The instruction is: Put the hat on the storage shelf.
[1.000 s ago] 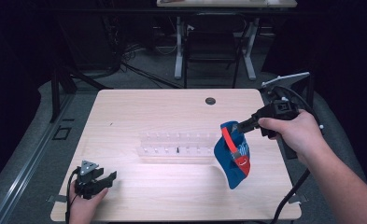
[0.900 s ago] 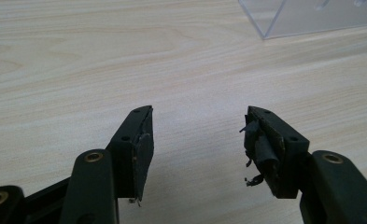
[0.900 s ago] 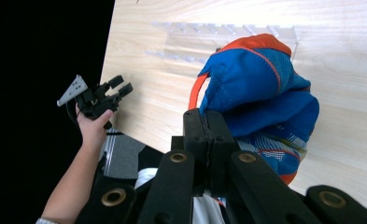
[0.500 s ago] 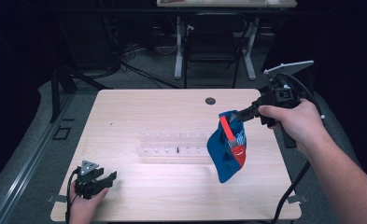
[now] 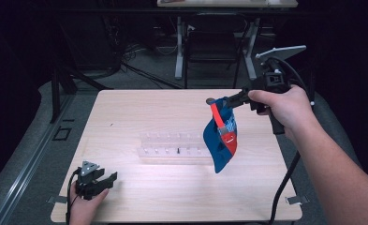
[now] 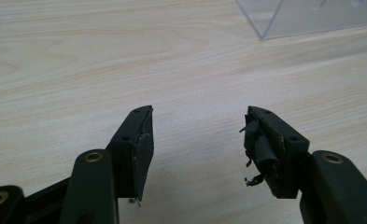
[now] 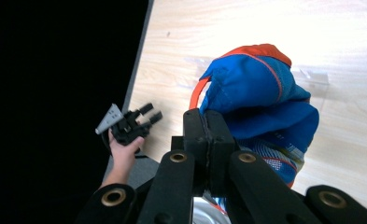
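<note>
A blue cap (image 5: 221,136) with a red brim and red strap hangs in the air over the right end of a clear plastic rack (image 5: 172,146). My right gripper (image 5: 226,104) is shut on the cap's top edge, up at the right. In the right gripper view the jaws (image 7: 208,135) are pressed together on the fabric and the cap (image 7: 260,98) droops beyond them. My left gripper (image 5: 107,179) rests low at the table's front left corner, open and holding nothing. In the left gripper view its jaws (image 6: 197,140) stand wide apart over bare wood, with a corner of the rack (image 6: 312,16) at the top right.
The light wooden table (image 5: 149,112) carries the rack in its middle. A small dark round mark (image 5: 209,100) sits near the back edge, just behind the cap. Desk legs and cables stand on the dark floor beyond. The right gripper's cable (image 5: 284,183) hangs past the front right corner.
The right gripper has risen and moved toward the back of the table with the cap. The cap now hangs higher, over the rack's right end. The left gripper has stayed put.
</note>
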Available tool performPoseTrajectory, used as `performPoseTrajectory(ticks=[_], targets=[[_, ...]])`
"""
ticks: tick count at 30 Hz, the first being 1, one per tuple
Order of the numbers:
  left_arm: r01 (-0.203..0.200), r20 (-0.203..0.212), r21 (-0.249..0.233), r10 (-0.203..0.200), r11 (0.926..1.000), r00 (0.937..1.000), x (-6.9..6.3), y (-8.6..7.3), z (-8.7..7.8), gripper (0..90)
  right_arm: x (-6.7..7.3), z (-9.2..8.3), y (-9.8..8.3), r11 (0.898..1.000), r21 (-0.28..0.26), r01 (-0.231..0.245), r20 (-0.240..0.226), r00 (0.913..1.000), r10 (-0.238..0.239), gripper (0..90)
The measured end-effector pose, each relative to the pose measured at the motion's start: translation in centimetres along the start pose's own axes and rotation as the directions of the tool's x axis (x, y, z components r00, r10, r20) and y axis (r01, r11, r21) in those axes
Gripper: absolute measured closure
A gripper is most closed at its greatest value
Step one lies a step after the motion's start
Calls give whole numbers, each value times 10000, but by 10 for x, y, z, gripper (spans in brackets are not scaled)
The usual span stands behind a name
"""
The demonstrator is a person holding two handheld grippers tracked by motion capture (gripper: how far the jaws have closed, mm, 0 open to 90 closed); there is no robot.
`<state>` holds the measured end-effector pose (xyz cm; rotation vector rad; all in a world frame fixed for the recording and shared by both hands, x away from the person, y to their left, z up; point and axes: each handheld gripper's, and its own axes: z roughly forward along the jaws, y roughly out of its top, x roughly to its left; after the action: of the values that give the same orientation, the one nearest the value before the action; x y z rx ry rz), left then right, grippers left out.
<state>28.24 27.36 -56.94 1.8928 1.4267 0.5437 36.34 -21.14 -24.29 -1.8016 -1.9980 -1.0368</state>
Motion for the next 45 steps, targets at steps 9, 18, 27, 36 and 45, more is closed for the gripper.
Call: performPoseTrajectory(ticks=[9,18,27,36,45], targets=[[-1,12,4,1,10000,10000,-1,0,0,426,12,15,15,9999,-141,-32,-505,9987,25,899],[-75,112,-9,75,10000,9999,-3,1,0,431,27,37,28,9997,-191,-123,-1160,9932,100,899],[-378,477,-372,395,9986,9981,-15,9,-7,439,38,61,36,9995,-296,-118,-1511,9885,72,899],[-945,840,-915,1023,9913,9912,-33,26,-15,505,43,78,40,9988,-433,-234,-1680,9857,158,898],[-1305,1015,-851,1389,9878,9851,-43,34,-12,521,44,88,43,9977,-620,-291,-1737,9846,179,899]])
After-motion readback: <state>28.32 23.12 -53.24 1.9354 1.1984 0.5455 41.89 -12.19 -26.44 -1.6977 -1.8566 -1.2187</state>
